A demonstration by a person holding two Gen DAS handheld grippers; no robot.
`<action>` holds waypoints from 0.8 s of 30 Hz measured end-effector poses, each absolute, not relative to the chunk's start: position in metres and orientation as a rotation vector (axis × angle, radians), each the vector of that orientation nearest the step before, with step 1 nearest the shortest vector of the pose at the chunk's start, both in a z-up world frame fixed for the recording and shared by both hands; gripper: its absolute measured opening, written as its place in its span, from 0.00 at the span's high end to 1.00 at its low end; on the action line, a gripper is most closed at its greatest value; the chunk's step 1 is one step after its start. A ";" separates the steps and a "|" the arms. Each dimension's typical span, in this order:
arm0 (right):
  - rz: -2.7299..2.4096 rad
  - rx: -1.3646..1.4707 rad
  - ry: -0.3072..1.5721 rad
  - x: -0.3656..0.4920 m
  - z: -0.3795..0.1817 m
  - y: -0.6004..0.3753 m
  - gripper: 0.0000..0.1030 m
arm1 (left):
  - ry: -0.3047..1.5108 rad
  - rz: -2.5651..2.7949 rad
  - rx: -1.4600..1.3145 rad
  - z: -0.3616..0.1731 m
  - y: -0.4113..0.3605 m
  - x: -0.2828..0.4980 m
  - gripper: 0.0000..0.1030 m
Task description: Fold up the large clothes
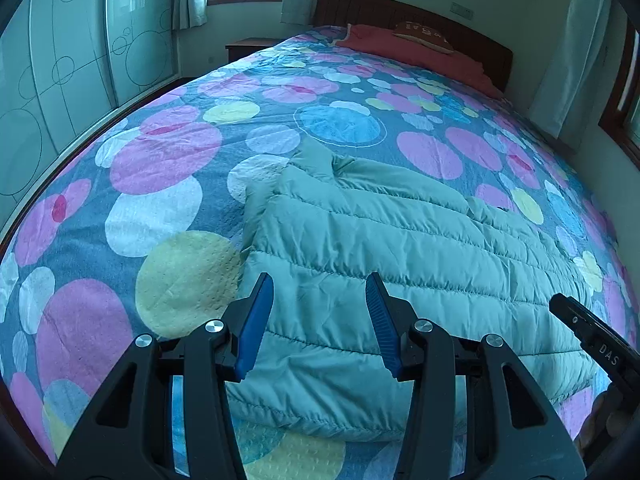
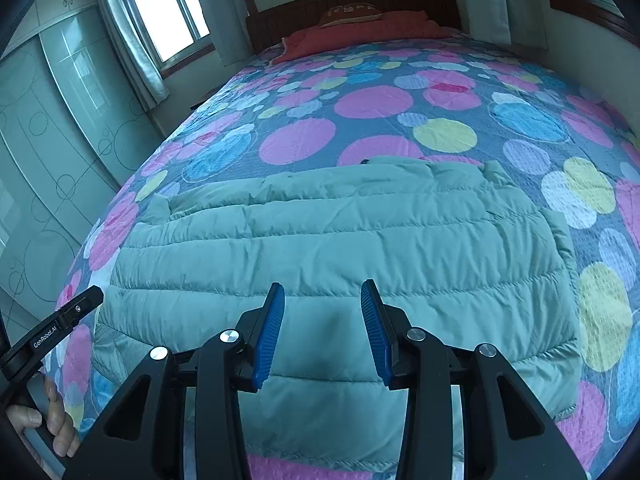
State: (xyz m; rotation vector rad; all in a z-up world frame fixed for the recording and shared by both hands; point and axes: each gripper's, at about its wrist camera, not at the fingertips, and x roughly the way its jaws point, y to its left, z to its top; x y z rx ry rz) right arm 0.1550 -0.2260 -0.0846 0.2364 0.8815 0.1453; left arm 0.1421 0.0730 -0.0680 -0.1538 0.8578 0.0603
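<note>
Bedroom walls and a wardrobe (image 1: pixel 60 92) with glass doors stand around a wide bed (image 1: pixel 168 152), whose cover with big coloured circles carries the work. On the near half of it lies the green quilted jacket (image 2: pixel 332 240), spread flat in a rough rectangle, its long side across the bed; from the look of it, it is already partly folded, with small corners of cloth standing out at the far left and far right. The left tool (image 1: pixel 319 320) hangs above the near left part of the jacket with its blue fingers apart and nothing between them. The right tool (image 2: pixel 322 328) hangs above the near middle, also apart and empty. I judge that the next fold has some risks. The padded cloth is thick and slippery, so a shallow pinch may take only the top layer and the lower layers would stay behind or slide. If the two tools lift at different heights, the fold line would go oblique. Trapped air could also make the folded part spring open. For moving there is much free cover to the far side, left and right of the jacket. The near edge of the jacket lies close to the near edge of the bed, so pulling toward the person may drag it off. A red blanket (image 2: pixel 360 32) and a pillow (image 2: pixel 350 14) lie well apart at the headboard.
</note>
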 end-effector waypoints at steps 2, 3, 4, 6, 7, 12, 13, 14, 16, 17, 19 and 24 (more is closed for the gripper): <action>0.155 0.220 0.886 0.161 -0.085 -0.216 0.61 | 0.859 0.052 -0.123 -0.070 0.065 0.147 0.54; 0.156 0.216 0.892 0.164 -0.087 -0.212 0.61 | 0.860 0.051 -0.107 -0.071 0.061 0.148 0.54; 0.156 0.213 0.898 0.166 -0.088 -0.209 0.61 | 0.860 0.049 -0.095 -0.073 0.058 0.149 0.54; 0.156 0.207 0.911 0.171 -0.092 -0.204 0.61 | 0.863 0.052 -0.078 -0.078 0.055 0.151 0.54; 0.152 0.200 0.914 0.172 -0.093 -0.201 0.61 | 0.866 0.054 -0.073 -0.080 0.054 0.152 0.54; 0.136 0.152 0.927 0.177 -0.103 -0.190 0.61 | 0.901 0.066 -0.081 -0.095 0.057 0.157 0.54; 0.132 0.143 0.931 0.178 -0.106 -0.188 0.61 | 0.903 0.068 -0.083 -0.097 0.058 0.158 0.54; 0.129 0.135 0.935 0.178 -0.109 -0.187 0.61 | 0.904 0.071 -0.085 -0.098 0.059 0.158 0.54; 0.123 0.121 0.944 0.181 -0.114 -0.185 0.61 | 0.903 0.072 -0.088 -0.100 0.059 0.157 0.54; 0.121 0.113 0.950 0.182 -0.117 -0.184 0.61 | 0.903 0.072 -0.088 -0.101 0.060 0.157 0.54; 0.117 0.100 0.963 0.184 -0.122 -0.182 0.61 | 0.903 0.071 -0.090 -0.101 0.060 0.157 0.54; 0.112 0.085 0.980 0.187 -0.133 -0.180 0.61 | 0.902 0.071 -0.099 -0.103 0.063 0.154 0.54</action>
